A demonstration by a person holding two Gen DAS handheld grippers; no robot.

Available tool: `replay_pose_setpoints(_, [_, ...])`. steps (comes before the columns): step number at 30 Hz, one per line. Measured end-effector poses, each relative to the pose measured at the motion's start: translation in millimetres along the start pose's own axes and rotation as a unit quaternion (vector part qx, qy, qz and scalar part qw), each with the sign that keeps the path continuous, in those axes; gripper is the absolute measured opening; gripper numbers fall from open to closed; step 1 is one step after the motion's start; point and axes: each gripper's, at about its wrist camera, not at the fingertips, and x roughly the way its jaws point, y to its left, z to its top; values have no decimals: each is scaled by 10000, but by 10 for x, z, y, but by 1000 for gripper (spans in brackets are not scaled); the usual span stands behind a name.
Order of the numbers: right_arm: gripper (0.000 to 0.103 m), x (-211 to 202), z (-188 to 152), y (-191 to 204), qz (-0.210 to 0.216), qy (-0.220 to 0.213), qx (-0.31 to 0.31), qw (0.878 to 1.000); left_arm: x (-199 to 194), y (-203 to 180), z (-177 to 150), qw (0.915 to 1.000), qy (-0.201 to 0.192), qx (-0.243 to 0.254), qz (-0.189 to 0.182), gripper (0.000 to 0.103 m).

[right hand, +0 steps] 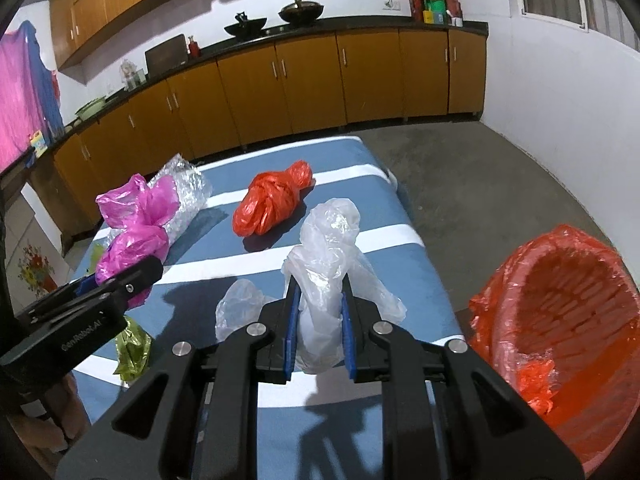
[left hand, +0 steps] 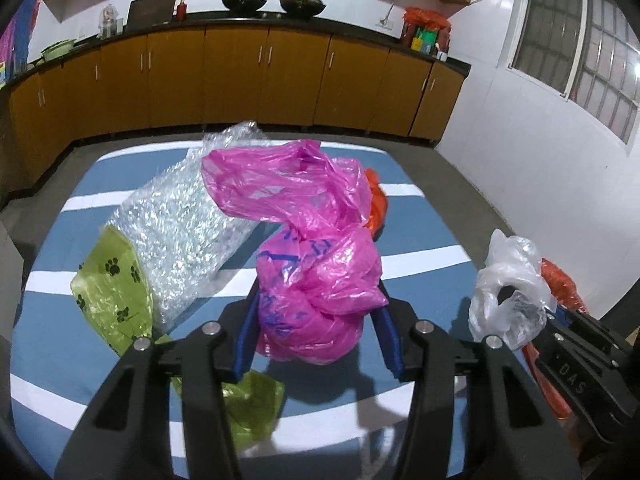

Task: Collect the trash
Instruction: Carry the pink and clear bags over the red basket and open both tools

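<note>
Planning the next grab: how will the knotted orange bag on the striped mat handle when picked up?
The orange bag is probably light and floppy: thin crinkled plastic. Its knotted bundle should hold together rather than unfurl. The glossy film may slip, so pinching a fold near the knot seems safest.

Five plastic bags (right hand: 276, 204), one bubble wrap (left hand: 180, 232), one basket (right hand: 560, 320)

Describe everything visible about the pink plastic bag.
The pink plastic bag is thin, translucent, crumpled film with blue printing, knotted into a bunch with a loose open top. The left hand-held gripper is shut on its lower bulge, blue pads on either side. It stands over the blue-and-white striped cloth, in front of the bubble wrap.
</note>
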Motion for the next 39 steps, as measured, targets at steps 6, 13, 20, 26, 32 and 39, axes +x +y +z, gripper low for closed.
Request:
replay_pose_setpoints(6, [19, -241, 19, -82, -44, -198, 75, 9998, -193, -171, 20, 9998, -129, 117, -121, 50])
replay_pose_setpoints(13, [19, -550, 19, -235, -115, -436, 198, 9988, -401, -404, 10, 9989, -230, 278, -293, 50])
replay_pose_setpoints(20, [19, -806, 3, -430, -228, -624, 317, 9973, -493, -681, 10, 9976, -257, 445, -472, 50])
replay_pose_setpoints(26, [19, -980, -23, -652, -370, -756, 461, 9954, -540, -954, -19, 9956, -245, 609, -668, 50])
replay_pose_setpoints(32, [19, -1127, -81, -919, -579, -836, 672, 9925, -529, -1239, -43, 9927, -177, 761, -917, 50])
replay_pose_setpoints(39, [19, -1258, -158, -1223, -817, -892, 921, 9884, -458, -1630, -118, 9860, -37, 1002, -1330, 50])
